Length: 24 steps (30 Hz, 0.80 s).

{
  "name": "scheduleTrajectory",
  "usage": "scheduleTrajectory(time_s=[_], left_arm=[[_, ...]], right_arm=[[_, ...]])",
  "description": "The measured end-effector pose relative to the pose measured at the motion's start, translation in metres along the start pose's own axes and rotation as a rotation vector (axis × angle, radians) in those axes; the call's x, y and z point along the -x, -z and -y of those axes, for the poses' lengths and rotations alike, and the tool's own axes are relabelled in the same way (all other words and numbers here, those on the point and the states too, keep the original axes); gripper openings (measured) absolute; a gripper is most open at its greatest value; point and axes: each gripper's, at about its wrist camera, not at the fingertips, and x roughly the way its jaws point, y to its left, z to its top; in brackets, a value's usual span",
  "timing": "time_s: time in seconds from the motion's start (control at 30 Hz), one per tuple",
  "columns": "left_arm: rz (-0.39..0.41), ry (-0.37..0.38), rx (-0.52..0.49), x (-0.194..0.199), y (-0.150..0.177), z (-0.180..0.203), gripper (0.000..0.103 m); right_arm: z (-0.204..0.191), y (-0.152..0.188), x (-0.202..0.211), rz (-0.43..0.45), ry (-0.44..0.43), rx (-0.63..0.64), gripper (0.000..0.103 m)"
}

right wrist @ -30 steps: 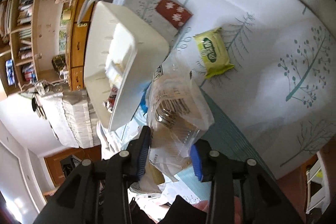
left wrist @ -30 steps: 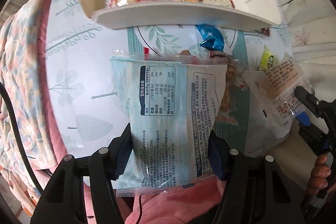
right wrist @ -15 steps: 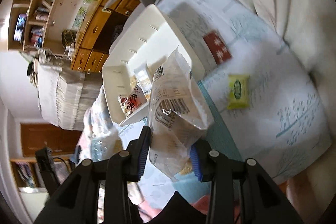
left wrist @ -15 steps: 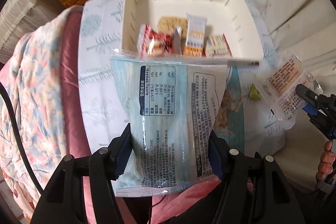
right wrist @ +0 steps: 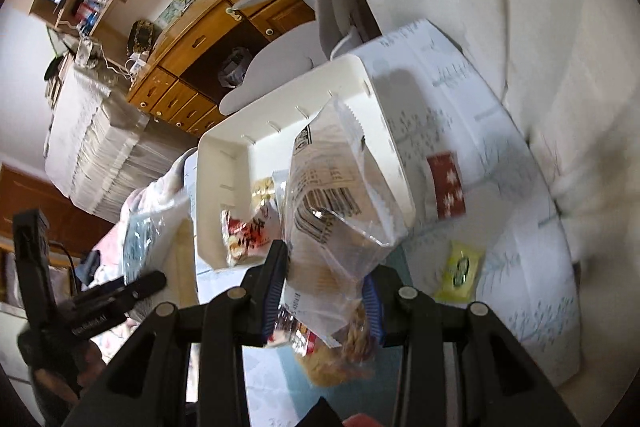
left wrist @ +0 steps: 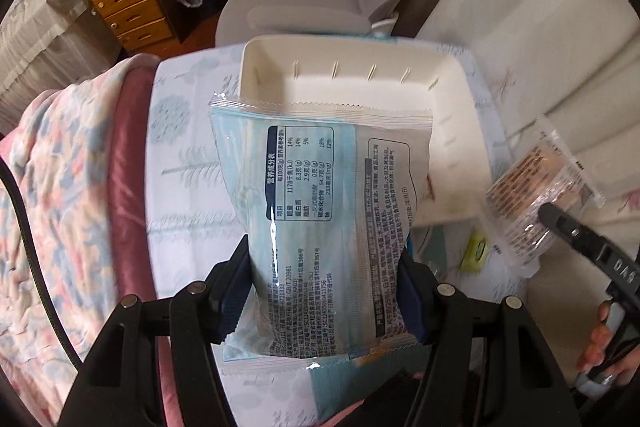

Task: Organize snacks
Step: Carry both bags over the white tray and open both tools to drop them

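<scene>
Left gripper [left wrist: 324,291] fingers clamp a pale blue snack packet [left wrist: 320,223] above the white bin [left wrist: 362,67] on the counter; right gripper [right wrist: 326,287] fingers pinch a clear snack bag [right wrist: 336,211] over the bin's near-right corner.

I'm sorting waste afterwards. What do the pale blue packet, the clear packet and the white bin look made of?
Pale blue packet: glossy plastic film, judging by glare streaks and a serrated seal. Clear packet: thin transparent film; contents show through, creased. White bin: probably moulded plastic, smooth matte walls with slots.
</scene>
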Motion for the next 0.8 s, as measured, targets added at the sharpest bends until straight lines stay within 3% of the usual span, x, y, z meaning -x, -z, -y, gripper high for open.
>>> scheduleTrajectory(time_s=[0.4,0.47,0.53,0.57,0.63,0.8], left_arm=[[0.138,0.094,0.017,-0.037,-0.029,-0.008,0.064],[0.153,0.117,0.030,-0.042,-0.032,-0.012,0.066],[0.175,0.101,0.041,-0.043,-0.033,-0.013,0.083],[0.187,0.092,0.042,-0.041,-0.032,-0.014,0.086],[0.210,0.095,0.041,-0.037,-0.032,-0.015,0.087],[0.223,0.087,0.057,-0.026,-0.025,-0.020,0.087]], right_arm=[[-0.005,-0.019,-0.034,0.027,0.019,0.002,0.038],[-0.001,-0.021,-0.038,0.029,0.028,-0.027,0.039],[0.002,-0.022,-0.038,0.035,0.021,-0.047,0.042],[0.003,-0.022,-0.037,0.043,0.017,-0.054,0.045],[0.004,-0.022,-0.033,0.058,0.020,-0.056,0.059],[0.008,-0.015,-0.022,0.076,0.016,-0.077,0.060]])
